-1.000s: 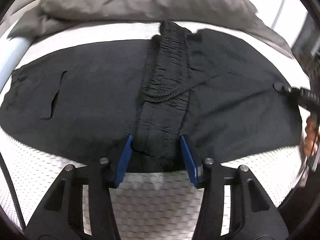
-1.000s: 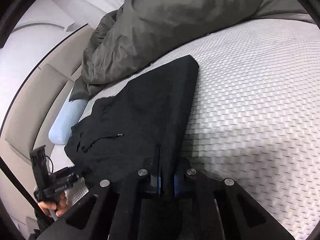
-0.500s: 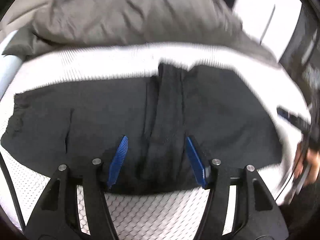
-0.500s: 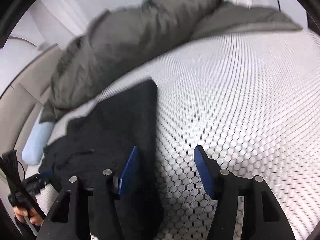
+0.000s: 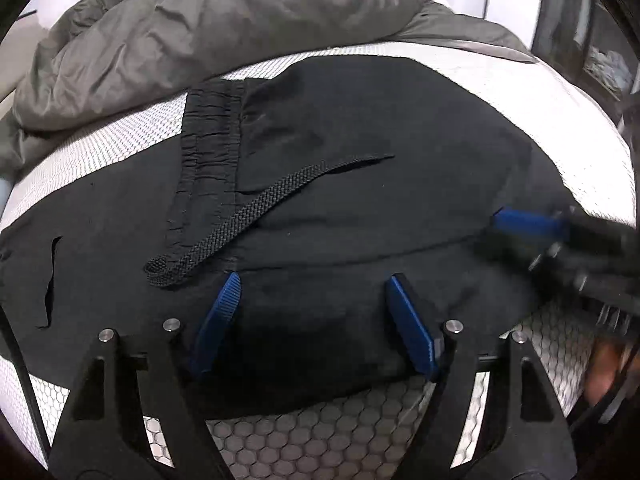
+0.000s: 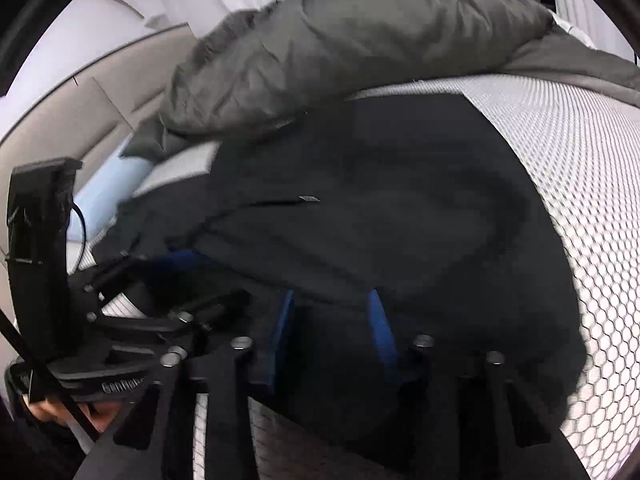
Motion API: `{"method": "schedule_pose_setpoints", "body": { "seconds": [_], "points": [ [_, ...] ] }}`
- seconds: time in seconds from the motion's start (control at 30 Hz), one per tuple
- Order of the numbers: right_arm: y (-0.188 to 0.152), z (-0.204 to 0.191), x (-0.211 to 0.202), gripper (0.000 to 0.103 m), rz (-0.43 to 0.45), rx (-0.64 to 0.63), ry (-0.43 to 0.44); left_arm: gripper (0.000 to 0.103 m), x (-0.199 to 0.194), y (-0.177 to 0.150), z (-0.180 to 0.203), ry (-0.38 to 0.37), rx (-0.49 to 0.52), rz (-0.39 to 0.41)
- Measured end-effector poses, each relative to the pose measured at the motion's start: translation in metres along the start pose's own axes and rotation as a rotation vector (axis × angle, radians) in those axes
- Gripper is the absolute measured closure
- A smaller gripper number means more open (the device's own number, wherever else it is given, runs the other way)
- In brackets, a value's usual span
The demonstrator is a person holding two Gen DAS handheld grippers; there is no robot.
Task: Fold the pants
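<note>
Black pants lie flat on the bed, apparently folded over once with further folds left; left gripper and right gripper both spread, holding nothing.

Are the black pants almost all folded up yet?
Partly. The black pants lie on the bed already doubled over, waistband and drawstring on top. Right now the left tongs and right tongs are both open at the near edge, gripping nothing. The bundle looks wide, so probably another fold remains.
</note>
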State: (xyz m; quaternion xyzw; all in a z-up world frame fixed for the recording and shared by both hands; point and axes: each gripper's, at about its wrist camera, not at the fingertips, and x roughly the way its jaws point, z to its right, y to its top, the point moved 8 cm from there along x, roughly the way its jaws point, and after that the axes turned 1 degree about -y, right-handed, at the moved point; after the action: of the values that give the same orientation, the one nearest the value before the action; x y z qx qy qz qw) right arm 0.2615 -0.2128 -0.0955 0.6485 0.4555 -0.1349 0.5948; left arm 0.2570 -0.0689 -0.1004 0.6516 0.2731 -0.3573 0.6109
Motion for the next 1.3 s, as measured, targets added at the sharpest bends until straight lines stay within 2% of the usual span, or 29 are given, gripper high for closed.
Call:
{"method": "schedule_pose_setpoints", "body": {
  "seconds": [0.1, 0.17, 0.2, 0.3, 0.37, 0.43, 0.5, 0.57, 0.6, 0.63, 0.7, 0.73, 0.8, 0.83, 0.87, 0.93, 1.0, 1.07, 1.17, 1.2, 1.3],
  "points": [
    [-0.003, 0.038, -0.027, 0.069, 0.048, -0.008, -0.192, 0.028, -0.006, -0.006, -0.011, 0.024, -0.002, -0.007],
    [-0.010, 0.069, -0.040, 0.061, 0.044, 0.024, -0.318, 0.025, -0.011, -0.009, -0.021, 0.064, -0.012, -0.024],
    [-0.011, 0.081, -0.046, 0.057, 0.055, 0.064, -0.327, 0.025, -0.015, -0.009, -0.026, 0.085, -0.032, -0.027],
    [0.001, 0.077, -0.064, 0.056, 0.119, 0.123, -0.226, 0.025, -0.035, 0.003, -0.041, 0.015, -0.115, 0.019],
    [0.016, 0.060, -0.066, 0.048, 0.153, 0.087, -0.205, 0.024, -0.044, 0.020, -0.046, -0.035, -0.174, 0.072],
    [0.035, 0.025, -0.057, 0.041, 0.161, -0.012, -0.153, 0.023, -0.037, 0.042, -0.052, -0.041, -0.207, 0.080],
    [0.049, -0.020, -0.033, 0.041, 0.111, -0.152, -0.117, 0.023, -0.019, 0.057, -0.049, -0.046, -0.193, 0.039],
    [0.048, -0.040, -0.007, 0.041, 0.036, -0.204, -0.084, 0.023, 0.000, 0.057, -0.043, -0.035, -0.162, -0.012],
    [0.044, -0.045, 0.008, 0.041, -0.021, -0.209, -0.061, 0.023, 0.013, 0.050, -0.043, 0.002, -0.147, -0.058],
    [0.035, -0.047, 0.024, 0.048, -0.081, -0.208, -0.057, 0.022, 0.022, 0.048, -0.045, 0.022, -0.136, -0.071],
    [0.024, -0.032, 0.041, 0.054, -0.120, -0.220, -0.109, 0.016, 0.026, 0.043, -0.046, 0.030, -0.096, -0.056],
    [0.022, -0.026, 0.039, 0.055, -0.115, -0.219, -0.107, 0.009, 0.026, 0.040, -0.051, 0.034, -0.091, -0.056],
    [0.027, -0.005, 0.026, 0.055, -0.091, -0.185, -0.169, 0.006, 0.027, 0.036, -0.063, -0.014, -0.153, -0.071],
    [0.032, 0.010, 0.021, 0.055, -0.074, -0.166, -0.214, 0.006, 0.027, 0.031, -0.069, -0.062, -0.196, -0.077],
    [0.031, 0.022, 0.014, 0.056, -0.066, -0.140, -0.233, 0.006, 0.026, 0.030, -0.071, -0.077, -0.207, -0.076],
    [0.028, 0.036, 0.001, 0.056, -0.051, -0.082, -0.196, 0.006, 0.020, 0.030, -0.072, -0.066, -0.199, -0.071],
    [0.032, 0.040, -0.004, 0.056, -0.025, -0.074, -0.209, 0.011, 0.007, 0.031, -0.070, -0.058, -0.201, -0.062],
    [0.042, 0.038, -0.017, 0.053, 0.028, -0.065, -0.188, 0.013, -0.018, 0.038, -0.068, -0.078, -0.187, -0.009],
    [0.052, 0.031, -0.025, 0.033, 0.077, -0.069, -0.158, 0.012, -0.048, 0.066, -0.070, -0.078, -0.194, 0.132],
    [0.059, 0.024, -0.020, 0.028, 0.082, -0.073, -0.142, 0.012, -0.049, 0.076, -0.070, -0.070, -0.190, 0.152],
    [0.081, 0.002, 0.002, 0.028, 0.057, -0.089, -0.085, 0.013, -0.033, 0.100, -0.063, -0.053, -0.168, 0.149]
  ]
}}
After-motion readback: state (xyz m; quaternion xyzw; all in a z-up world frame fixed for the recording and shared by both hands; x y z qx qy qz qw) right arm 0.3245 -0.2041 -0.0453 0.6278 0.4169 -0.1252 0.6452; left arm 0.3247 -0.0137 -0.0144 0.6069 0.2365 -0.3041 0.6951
